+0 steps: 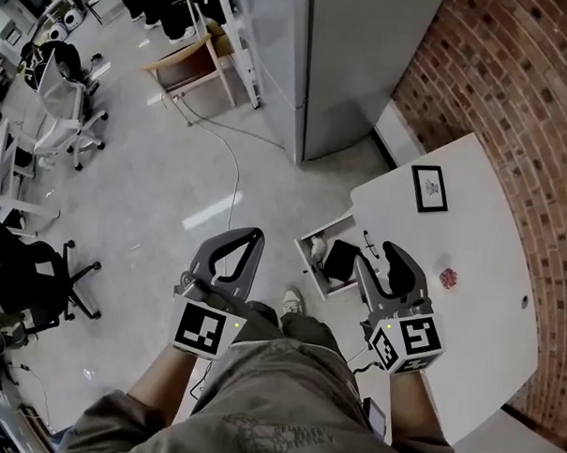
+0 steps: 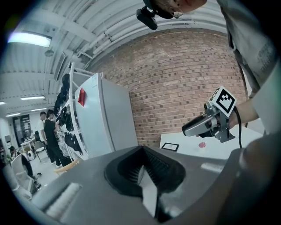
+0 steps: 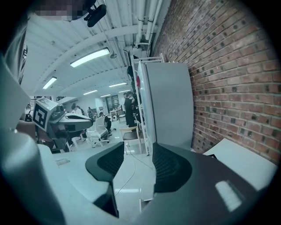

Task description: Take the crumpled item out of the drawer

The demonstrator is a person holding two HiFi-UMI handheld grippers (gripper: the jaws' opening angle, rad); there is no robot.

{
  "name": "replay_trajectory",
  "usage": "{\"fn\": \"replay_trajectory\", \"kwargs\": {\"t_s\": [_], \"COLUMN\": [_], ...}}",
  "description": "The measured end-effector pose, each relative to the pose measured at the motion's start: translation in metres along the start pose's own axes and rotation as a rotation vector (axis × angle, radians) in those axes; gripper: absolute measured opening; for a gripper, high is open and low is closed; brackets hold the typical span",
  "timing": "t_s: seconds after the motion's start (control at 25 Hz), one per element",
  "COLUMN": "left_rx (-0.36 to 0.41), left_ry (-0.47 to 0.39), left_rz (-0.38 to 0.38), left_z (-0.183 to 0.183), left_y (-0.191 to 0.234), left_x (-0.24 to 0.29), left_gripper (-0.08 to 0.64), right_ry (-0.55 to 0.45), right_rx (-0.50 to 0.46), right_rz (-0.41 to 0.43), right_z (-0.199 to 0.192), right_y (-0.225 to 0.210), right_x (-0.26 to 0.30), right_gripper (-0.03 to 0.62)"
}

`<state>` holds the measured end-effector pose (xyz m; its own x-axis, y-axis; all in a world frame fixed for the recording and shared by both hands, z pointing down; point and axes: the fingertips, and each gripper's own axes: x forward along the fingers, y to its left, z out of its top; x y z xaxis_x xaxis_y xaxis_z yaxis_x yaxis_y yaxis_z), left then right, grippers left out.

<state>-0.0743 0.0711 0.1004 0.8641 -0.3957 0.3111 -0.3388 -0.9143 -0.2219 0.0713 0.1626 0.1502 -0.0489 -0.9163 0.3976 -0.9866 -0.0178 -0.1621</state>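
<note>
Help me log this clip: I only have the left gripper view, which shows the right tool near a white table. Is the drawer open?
Observer: Yes. The head view shows the drawer pulled out from the white table's edge, just ahead of the right tool.
Operator: Anything inside it?
Observer: A black item, with a small whitish lump beside it. The lump is too small to tell whether it is crumpled.
Operator: Is the right tool ready to grasp?
Observer: The right gripper view shows its jaws apart, with only floor visible between them.
</note>
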Motion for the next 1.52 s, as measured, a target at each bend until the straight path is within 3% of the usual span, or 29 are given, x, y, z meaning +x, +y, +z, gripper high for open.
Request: {"fn": "replay_trajectory", "kwargs": {"t_s": [0.52,1.08,1.52], "left_rx": [0.068,0.120,0.118], "left_ry": [-0.057,-0.097,-0.080], "left_rz": [-0.170,-0.401,-0.532], "left_z": [0.019,0.008,-0.014], "left_y": [0.009,0.056,0.056], "left_x": [0.043,0.058,0.055], "left_gripper": [0.000,0.000,0.000], "right_ry": [-0.014,-0.007,0.004], "right_rx": [0.060,0.140,0.187], "right_rz": [-0.171,-0.402,-0.525], "right_z": [0.006,0.008,-0.008], "right_y": [-0.021,0.008,0.034], "right_x": [-0.001,0.017,0.006], "right_gripper": [0.232,0.232,0.230]}}
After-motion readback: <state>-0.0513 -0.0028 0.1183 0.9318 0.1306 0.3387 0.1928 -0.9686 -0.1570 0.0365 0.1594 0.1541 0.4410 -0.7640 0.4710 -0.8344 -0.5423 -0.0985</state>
